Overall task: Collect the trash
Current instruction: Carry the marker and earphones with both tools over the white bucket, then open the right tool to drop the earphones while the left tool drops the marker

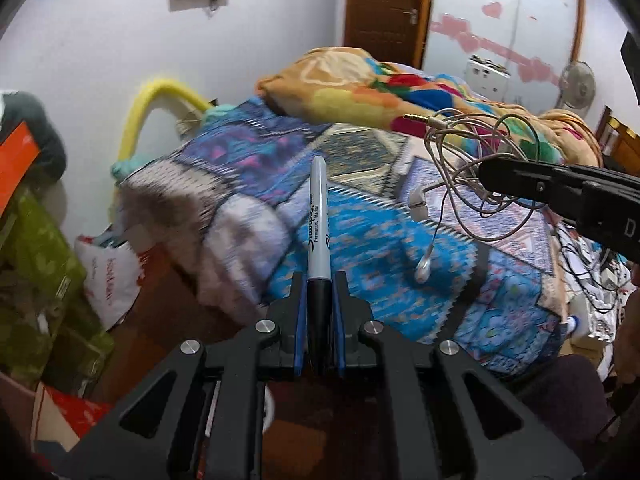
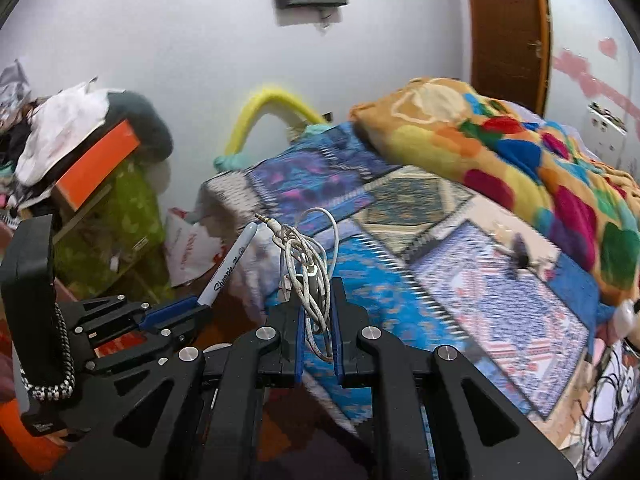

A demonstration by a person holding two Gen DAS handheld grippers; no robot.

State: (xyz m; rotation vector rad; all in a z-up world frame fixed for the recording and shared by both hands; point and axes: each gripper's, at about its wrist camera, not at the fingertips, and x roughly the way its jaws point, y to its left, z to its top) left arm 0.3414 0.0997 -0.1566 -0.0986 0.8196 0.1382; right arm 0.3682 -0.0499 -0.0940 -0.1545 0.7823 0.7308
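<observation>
Two claws clenched on trash above the near left corner of the bed (image 1: 360,216), left claw (image 1: 320,280) gripping a marker (image 1: 319,216), right claw (image 2: 316,292) pinching tangled earphones (image 2: 308,256), likely for carrying off.

My two grippers (image 1: 320,280) (image 2: 318,292) are black, with blue pads (image 1: 299,320) inside my fingers and shiny round silver screws (image 1: 266,325).

Marker (image 1: 319,216) reads "Sharpie", "Permanent Marker"; right gripper's (image 1: 486,172) side shows "D".
</observation>
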